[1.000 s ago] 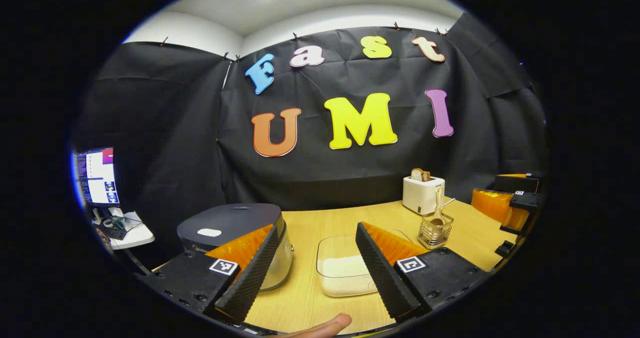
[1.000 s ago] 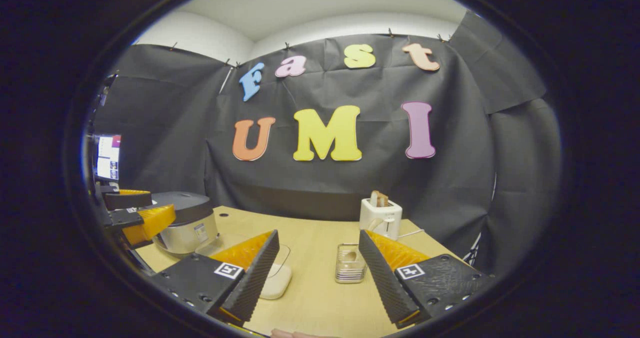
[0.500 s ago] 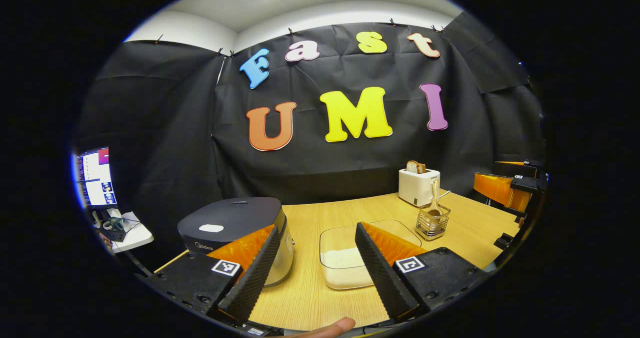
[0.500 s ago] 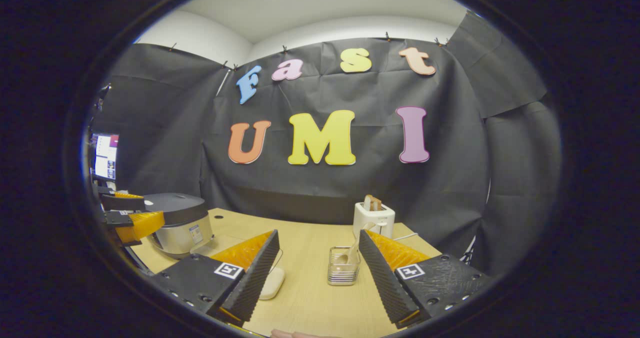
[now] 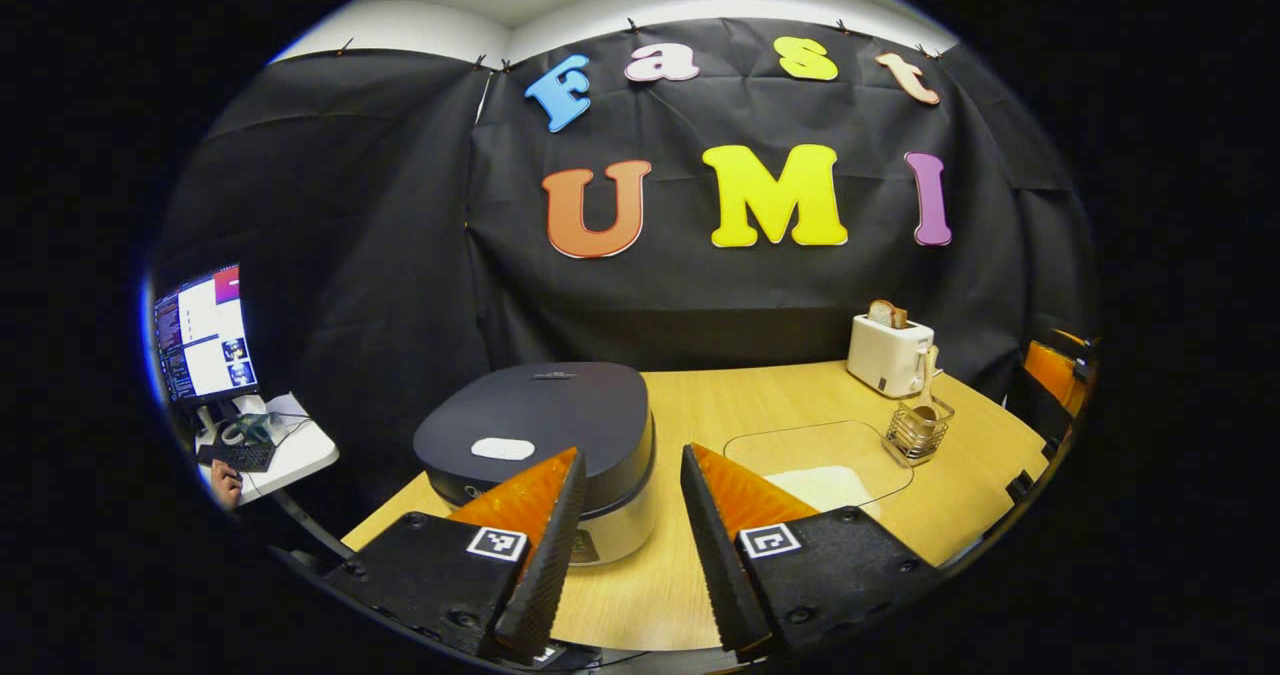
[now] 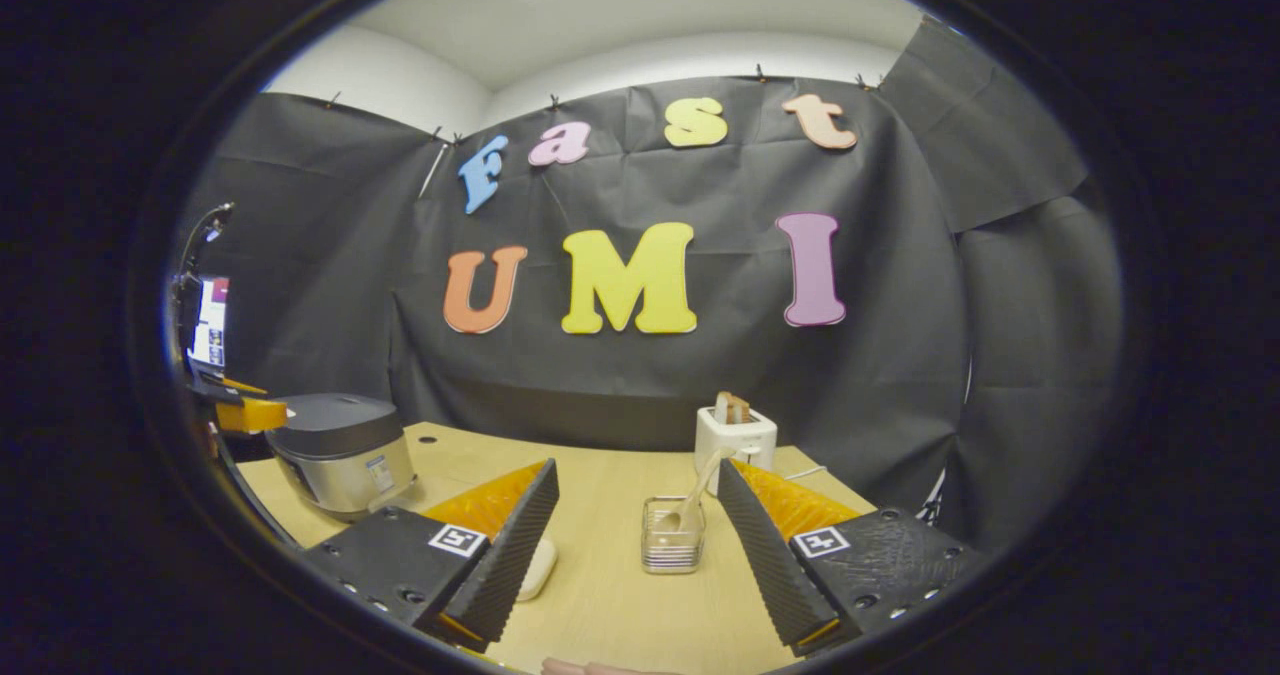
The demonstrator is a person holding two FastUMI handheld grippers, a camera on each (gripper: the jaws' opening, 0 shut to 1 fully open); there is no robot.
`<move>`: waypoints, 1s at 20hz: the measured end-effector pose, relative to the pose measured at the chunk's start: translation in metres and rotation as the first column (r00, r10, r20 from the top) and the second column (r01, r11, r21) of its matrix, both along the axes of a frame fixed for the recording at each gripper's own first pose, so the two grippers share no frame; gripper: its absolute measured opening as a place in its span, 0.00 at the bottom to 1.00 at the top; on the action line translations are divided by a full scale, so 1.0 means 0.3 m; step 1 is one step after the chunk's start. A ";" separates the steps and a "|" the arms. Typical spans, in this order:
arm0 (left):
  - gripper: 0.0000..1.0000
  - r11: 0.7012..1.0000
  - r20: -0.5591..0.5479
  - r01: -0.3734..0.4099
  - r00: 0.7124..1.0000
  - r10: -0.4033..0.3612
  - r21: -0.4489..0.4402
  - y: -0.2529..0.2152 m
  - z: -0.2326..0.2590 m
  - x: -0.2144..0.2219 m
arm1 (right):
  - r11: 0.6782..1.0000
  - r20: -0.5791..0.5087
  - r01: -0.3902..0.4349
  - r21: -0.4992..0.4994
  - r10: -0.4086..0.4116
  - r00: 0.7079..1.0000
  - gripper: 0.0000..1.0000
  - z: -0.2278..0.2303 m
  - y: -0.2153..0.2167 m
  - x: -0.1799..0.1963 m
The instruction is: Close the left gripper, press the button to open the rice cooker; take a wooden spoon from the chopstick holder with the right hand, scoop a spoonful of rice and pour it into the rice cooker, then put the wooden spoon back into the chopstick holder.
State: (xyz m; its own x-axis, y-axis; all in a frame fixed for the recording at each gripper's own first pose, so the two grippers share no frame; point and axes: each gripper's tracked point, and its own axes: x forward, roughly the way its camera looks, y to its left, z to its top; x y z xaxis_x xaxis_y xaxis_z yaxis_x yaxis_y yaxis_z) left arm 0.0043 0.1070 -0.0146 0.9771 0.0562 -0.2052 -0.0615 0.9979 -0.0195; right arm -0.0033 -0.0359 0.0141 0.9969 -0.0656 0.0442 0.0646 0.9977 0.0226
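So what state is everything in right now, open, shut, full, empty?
Rice cooker: lid shut.
Clear container: uncovered, rice in it.
Wooden spoon: standing in the chopstick holder.
Toaster: bread in its slot.
Left gripper: fingers apart, holding nothing.
Right gripper: fingers apart, holding nothing.

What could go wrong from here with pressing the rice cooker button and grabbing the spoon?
The left claw is open over the rice cooker, whose lid is down; a press with spread fingers may straddle or slip off the button. The wooden spoon leans in the light wire chopstick holder, so a pull by the right claw may tip or drag it. The rice container stands beside the holder and might be bumped.
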 end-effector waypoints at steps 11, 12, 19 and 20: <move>0.03 0.999 -0.222 -0.045 0.974 0.038 -0.025 0.259 -0.090 0.128 | 0.999 -0.031 -0.002 0.032 0.003 1.000 0.95 -0.023 -0.017 0.012; 0.03 0.999 -0.233 -0.042 0.972 0.034 -0.029 0.265 -0.097 0.140 | 0.999 -0.034 -0.001 0.036 0.003 0.999 0.95 -0.028 -0.017 0.013; 0.03 0.999 -0.289 -0.049 0.957 0.040 -0.022 0.292 -0.150 0.171 | 0.998 -0.057 -0.017 0.053 0.020 0.998 0.95 -0.039 -0.015 0.020; 0.03 0.999 -0.301 -0.035 0.953 0.032 -0.004 0.294 -0.153 0.168 | 0.999 -0.061 -0.019 0.050 0.022 0.998 0.95 -0.042 -0.014 0.020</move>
